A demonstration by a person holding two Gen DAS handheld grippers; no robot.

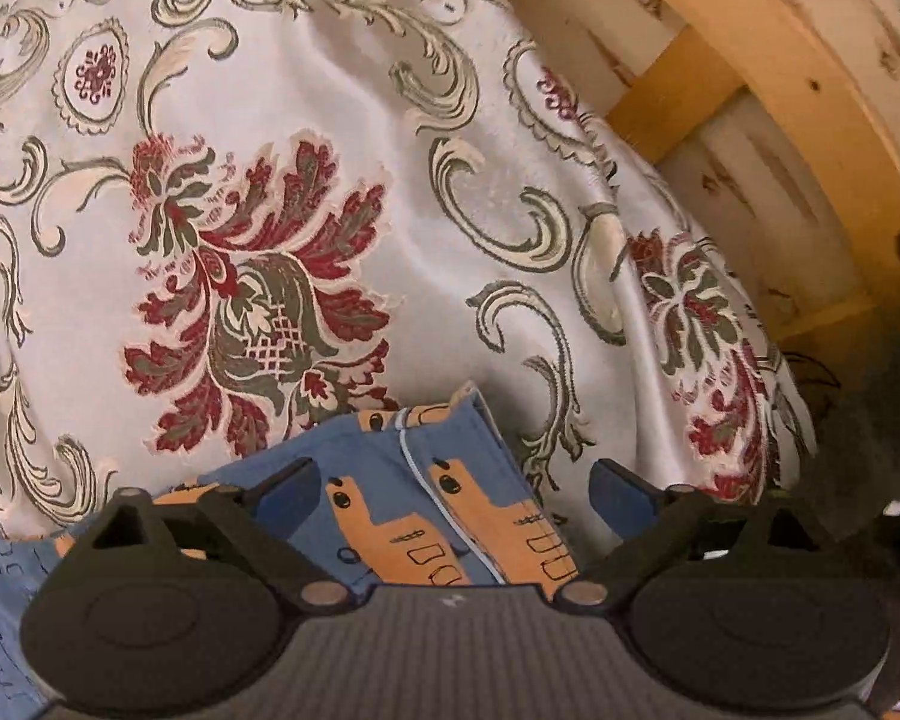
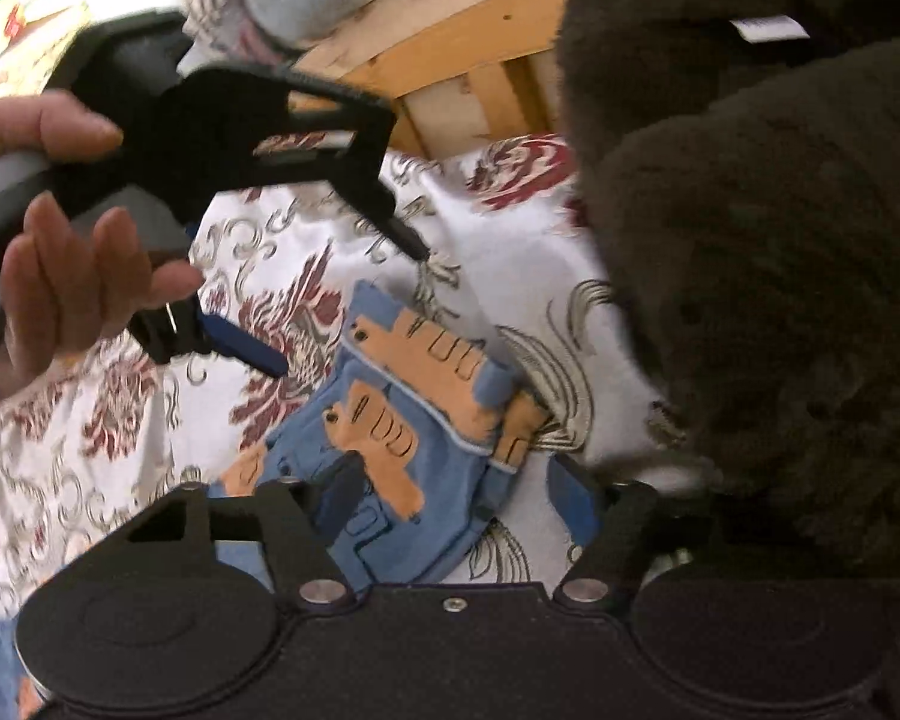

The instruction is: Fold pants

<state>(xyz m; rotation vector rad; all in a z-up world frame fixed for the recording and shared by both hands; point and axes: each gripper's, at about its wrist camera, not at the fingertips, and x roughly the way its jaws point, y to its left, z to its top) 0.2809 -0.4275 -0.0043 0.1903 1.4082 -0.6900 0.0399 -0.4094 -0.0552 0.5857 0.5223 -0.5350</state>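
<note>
i'm working over a bed dressed in a pale satin cover (image 1: 354,90), woven with dark red flowers and grey-green scrolls, its sheen broken by soft creases. past its edge runs a knotty pine frame (image 1: 780,90), slats and rail in yellow wood, and a dark brown fuzzy blanket (image 2: 750,270) heaps up on the right, overlapping the cover. the pants (image 2: 402,420) lie bunched on the cover near that edge, soft blue cotton printed with orange vehicle shapes and edged in pale piping; a folded corner points away from me. my left gripper (image 1: 456,486) hangs just above them with its blue-padded fingers spread wide, nothing between them. in the right wrist view it shows from the side, a bare hand (image 2: 60,276) around its grey handle. my right gripper (image 2: 456,486) also stands wide apart, one finger over the blue cloth, the other beside the blanket; whether either finger touches the fabric i cannot tell.
</note>
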